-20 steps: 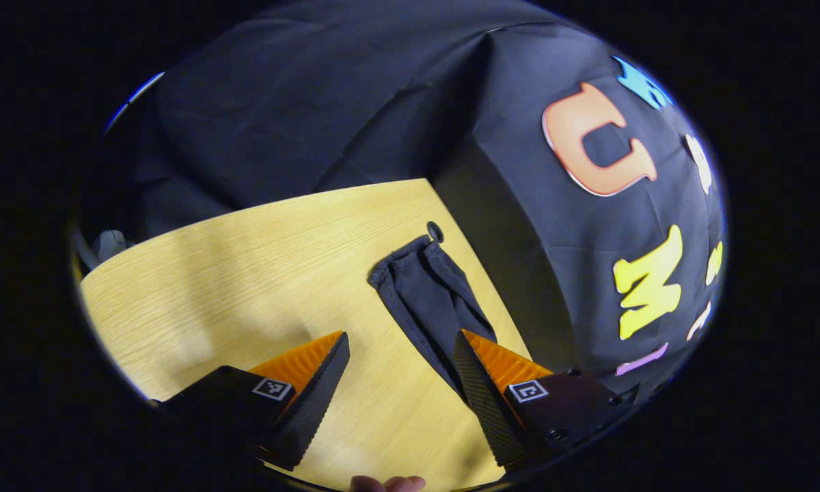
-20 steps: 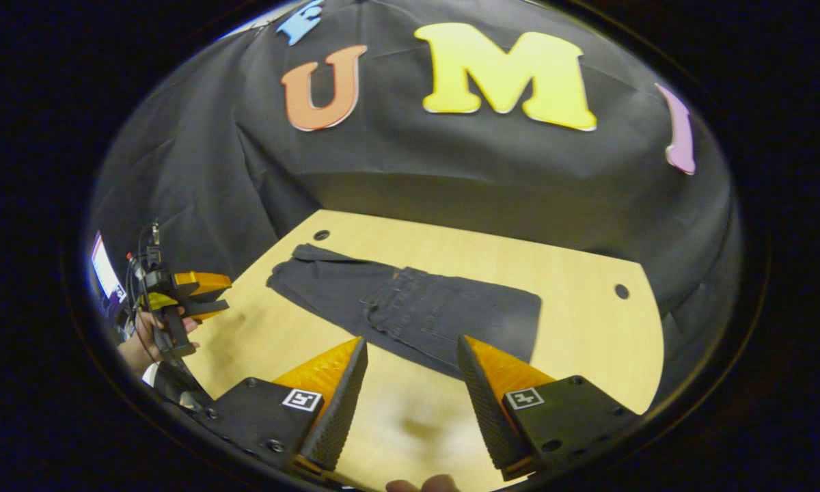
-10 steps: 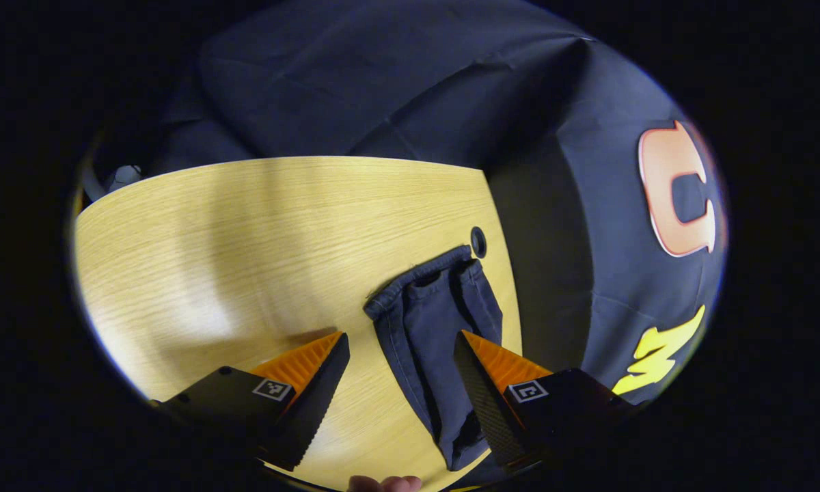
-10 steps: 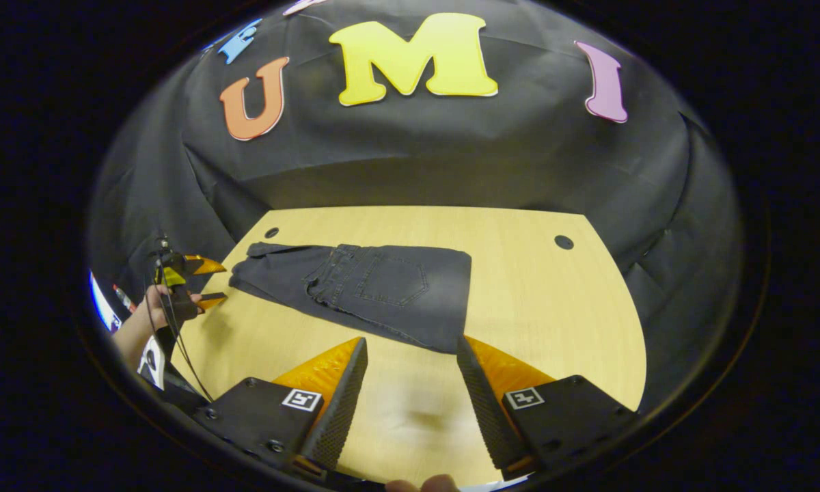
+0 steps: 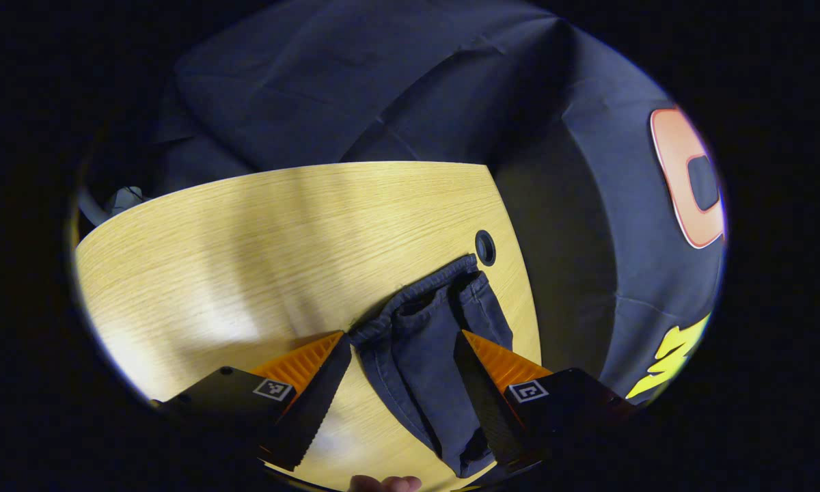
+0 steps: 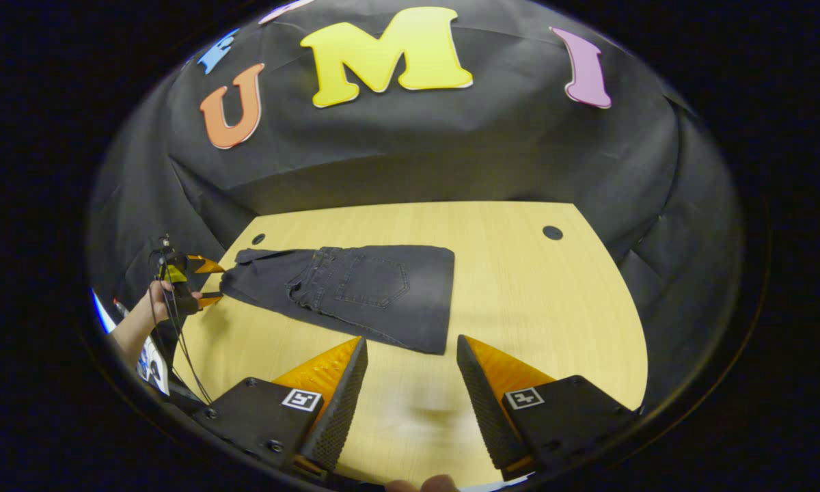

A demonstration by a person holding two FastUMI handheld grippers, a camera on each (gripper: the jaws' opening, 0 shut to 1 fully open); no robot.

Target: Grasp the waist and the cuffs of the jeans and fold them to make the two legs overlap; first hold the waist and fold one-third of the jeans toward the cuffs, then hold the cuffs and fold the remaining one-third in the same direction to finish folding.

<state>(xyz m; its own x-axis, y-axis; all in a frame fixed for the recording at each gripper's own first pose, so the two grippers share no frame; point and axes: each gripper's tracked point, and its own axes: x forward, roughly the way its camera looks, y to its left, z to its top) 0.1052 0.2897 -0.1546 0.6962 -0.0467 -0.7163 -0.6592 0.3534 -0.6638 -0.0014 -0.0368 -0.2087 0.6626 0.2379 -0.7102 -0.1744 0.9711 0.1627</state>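
The jeans (image 6: 355,290) lie flat on the wooden table (image 6: 533,301), dark denim, already folded so the waist section sits over the legs, a back pocket facing up. The cuffs (image 5: 427,301) point toward the table's left end, just beside a small round hole (image 5: 485,247) in the tabletop. A second hole (image 6: 552,232) sits near the far right corner, well apart from the cloth.

In the left gripper view, the left gripper (image 5: 402,383) is right over the cuff end, its 2 fingers spread wide with the stacked legs running between them. The left finger's tip is at the hem's corner and the right finger overlaps the cloth's far edge; whether either actually presses the denim, I can't tell. Nothing is clamped.

In the right gripper view, that same gripper (image 6: 205,281) shows small at the far left, held in a hand (image 6: 156,301), jaws apart at the cuffs, cables hanging below it.

The right gripper (image 6: 410,389) hangs over bare table, on the near side of the jeans' folded edge, fingers wide apart and holding nothing. A fingertip of the holding hand (image 6: 424,485) peeks in at the bottom edge.
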